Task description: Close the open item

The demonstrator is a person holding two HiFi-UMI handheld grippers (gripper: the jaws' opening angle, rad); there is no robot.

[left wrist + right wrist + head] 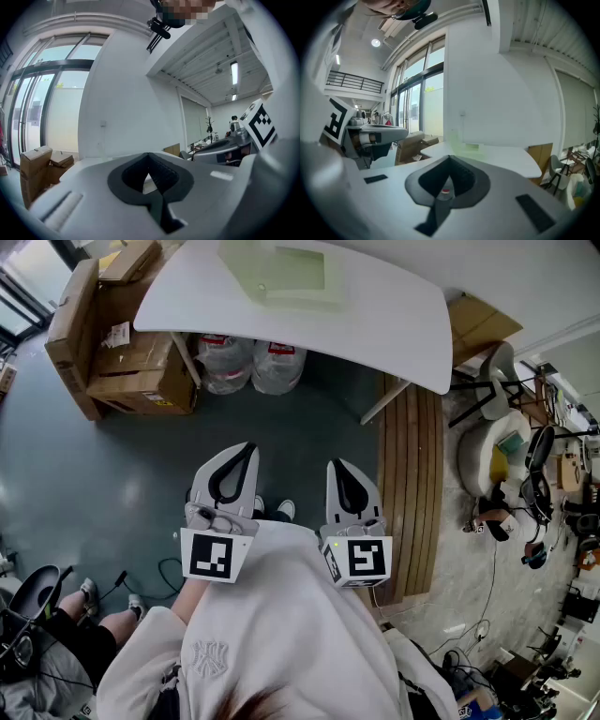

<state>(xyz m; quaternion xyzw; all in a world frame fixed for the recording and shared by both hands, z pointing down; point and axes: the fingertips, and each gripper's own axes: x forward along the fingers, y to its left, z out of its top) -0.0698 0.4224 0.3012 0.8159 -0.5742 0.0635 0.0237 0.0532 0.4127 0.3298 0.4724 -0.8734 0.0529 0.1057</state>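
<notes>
- Teal floor [84, 484] fills the head view, with a white table [375, 324] standing at its far side.
- On the table's far edge lies a pale green case [286, 273], the only thing on it; the right gripper view shows it as a faint green shape [468, 147] on the tabletop ahead. Whether its lid is up I cannot tell.
- Cardboard boxes [122, 352] are stacked left of the table, and water bottles [251, 362] stand under it.
- A wooden slat bench [408, 484] runs along the right.
- The left gripper [247, 450] is held close to the person's body, well short of the table, jaws closed together with nothing in them [149, 156].
- The right gripper [336, 467] sits just beside it, jaws likewise closed and empty [450, 158].
- Both point toward the table, well apart from the case.
</notes>
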